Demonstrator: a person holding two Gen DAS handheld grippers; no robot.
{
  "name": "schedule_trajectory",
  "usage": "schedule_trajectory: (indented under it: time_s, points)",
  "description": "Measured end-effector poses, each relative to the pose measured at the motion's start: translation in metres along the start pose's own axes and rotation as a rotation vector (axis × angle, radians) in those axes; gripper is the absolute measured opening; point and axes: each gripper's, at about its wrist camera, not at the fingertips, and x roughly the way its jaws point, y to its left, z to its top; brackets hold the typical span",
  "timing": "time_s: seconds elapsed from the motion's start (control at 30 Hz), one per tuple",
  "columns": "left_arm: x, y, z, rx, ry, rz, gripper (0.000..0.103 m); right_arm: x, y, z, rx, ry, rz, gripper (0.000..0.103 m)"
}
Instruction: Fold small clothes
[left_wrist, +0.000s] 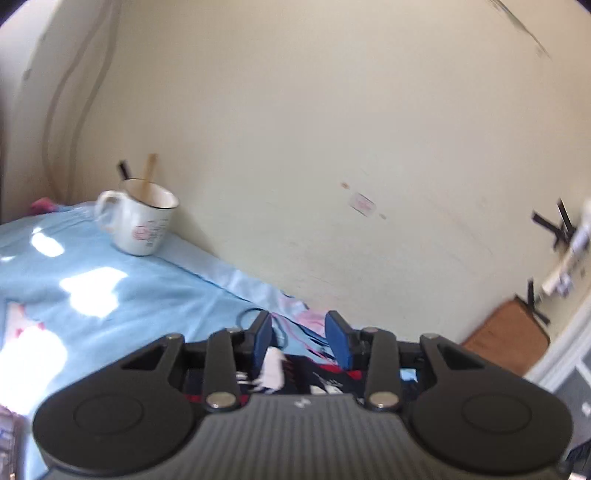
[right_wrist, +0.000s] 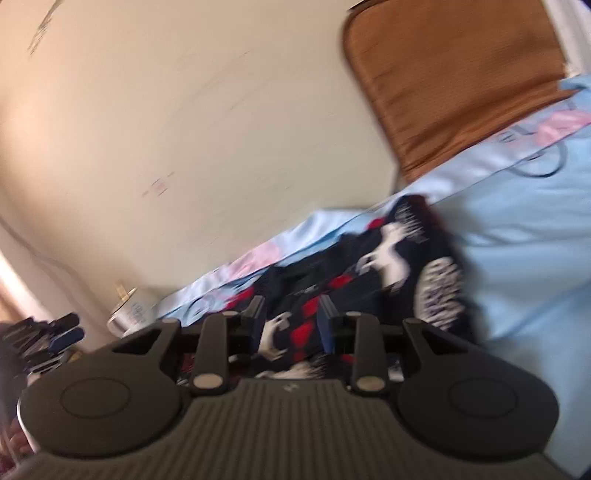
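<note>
A small dark garment (right_wrist: 388, 258) with white and red prints lies crumpled on a light blue bedsheet (right_wrist: 517, 258), close to the wall. My right gripper (right_wrist: 291, 314) hovers over its near part; the jaws stand apart and the cloth shows through the gap, though the view is blurred. In the left wrist view the same garment (left_wrist: 325, 380) lies just below and behind my left gripper (left_wrist: 300, 328). Its blue pads (left_wrist: 338, 336) are spread, with nothing pinched between them and only the sheet (left_wrist: 110, 295) seen beyond.
A white mug (left_wrist: 142, 221) holding sticks stands on the sheet against the cream wall, and is also seen as a mug (right_wrist: 129, 314) at far left. A brown cushion (right_wrist: 450, 81) leans at the bed's end. A thin cable (left_wrist: 251, 314) lies on the sheet.
</note>
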Motion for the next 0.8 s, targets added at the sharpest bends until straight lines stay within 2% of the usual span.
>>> schedule_trajectory:
  time_s: [0.1, 0.23, 0.3, 0.37, 0.47, 0.5, 0.53, 0.57, 0.63, 0.67, 0.73, 0.8]
  points:
    - [-0.023, 0.037, -0.001, -0.108, -0.026, 0.054, 0.032, 0.037, 0.041, -0.02, -0.012, 0.186, 0.165, 0.038]
    - [-0.041, 0.061, -0.014, -0.152, -0.006, 0.072, 0.032, 0.078, 0.1, -0.058, -0.119, 0.386, 0.268, 0.038]
    - [-0.047, 0.065, -0.017, -0.154, 0.003, 0.07, 0.032, 0.088, 0.128, -0.074, -0.224, 0.428, 0.276, 0.038]
    - [-0.051, 0.071, -0.021, -0.159, 0.005, 0.064, 0.032, 0.099, 0.153, -0.091, -0.357, 0.468, 0.239, 0.05]
    - [-0.056, 0.071, -0.025, -0.166, 0.008, 0.056, 0.032, 0.118, 0.162, -0.11, -0.435, 0.532, 0.225, 0.05]
    - [-0.056, 0.071, -0.026, -0.168, 0.009, 0.053, 0.032, 0.12, 0.166, -0.114, -0.473, 0.505, 0.212, 0.048]
    - [-0.055, 0.07, -0.027, -0.169, 0.011, 0.051, 0.032, 0.122, 0.17, -0.116, -0.507, 0.501, 0.192, 0.035]
    - [-0.056, 0.068, -0.028, -0.168, 0.012, 0.048, 0.032, 0.122, 0.172, -0.115, -0.525, 0.502, 0.178, 0.006]
    - [-0.055, 0.064, -0.029, -0.16, 0.015, 0.046, 0.032, 0.116, 0.169, -0.108, -0.486, 0.507, 0.229, 0.007]
    - [-0.054, 0.062, -0.029, -0.156, 0.016, 0.045, 0.032, 0.108, 0.17, -0.103, -0.504, 0.476, 0.236, 0.007]
    - [-0.049, 0.058, -0.029, -0.149, 0.024, 0.047, 0.033, 0.081, 0.173, -0.086, -0.573, 0.349, 0.226, 0.006]
    - [-0.042, 0.053, -0.029, -0.146, 0.036, 0.044, 0.033, 0.057, 0.166, -0.058, -0.589, 0.228, 0.199, 0.006]
